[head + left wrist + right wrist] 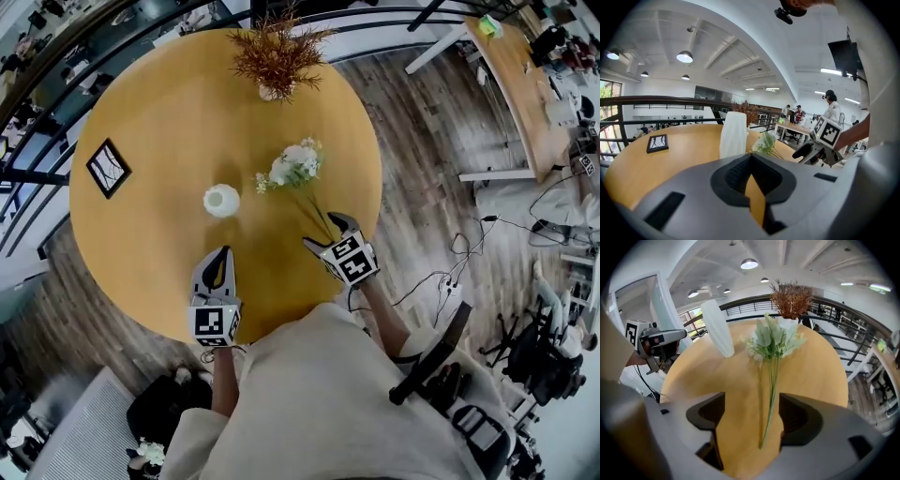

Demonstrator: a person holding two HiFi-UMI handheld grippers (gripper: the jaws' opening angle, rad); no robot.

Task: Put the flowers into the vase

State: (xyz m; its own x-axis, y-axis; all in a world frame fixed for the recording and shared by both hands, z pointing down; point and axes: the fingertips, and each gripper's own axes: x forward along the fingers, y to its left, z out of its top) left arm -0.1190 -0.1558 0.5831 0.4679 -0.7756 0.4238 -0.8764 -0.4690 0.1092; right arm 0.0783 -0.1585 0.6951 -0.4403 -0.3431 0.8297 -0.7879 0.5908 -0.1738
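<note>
Cream cloth (319,394) on the person's shoulders fills the bottom of the head view, and past it two grippers reach over one round, smooth, honey-coloured wooden table (159,103). Of the two, the right gripper (330,232), grey moulded plastic with dark ribbed pads, has its jaws spread wide. Its own view shows the thin green stems of the flowers (773,341) lying flat on the wood between the jaws, touching neither, cut end toward the camera. The left gripper (217,265) has its jaws drawn together at the tips with nothing in them, and its own view shows only a sliver of tabletop through the gap behind the tips. Each gripper carries one cube of black-and-white square markers. The flowers are a single bunch of small white blooms and pale green leaves, with the heads lying near the vase (221,200) but apart from it, on its right in the head view. The one vase stands upright ahead of the left gripper. From above it is only a white round top, while the gripper views show a tall, narrow, finely ribbed body. At the far edge one white pot holds stiff rust-brown dried sprigs (277,56), and one black square frame (109,168) sits toward the left edge. Only the head view shows the plank floor (431,131) and a second, long table (520,84); only the left gripper view shows people (832,110) standing far off
</note>
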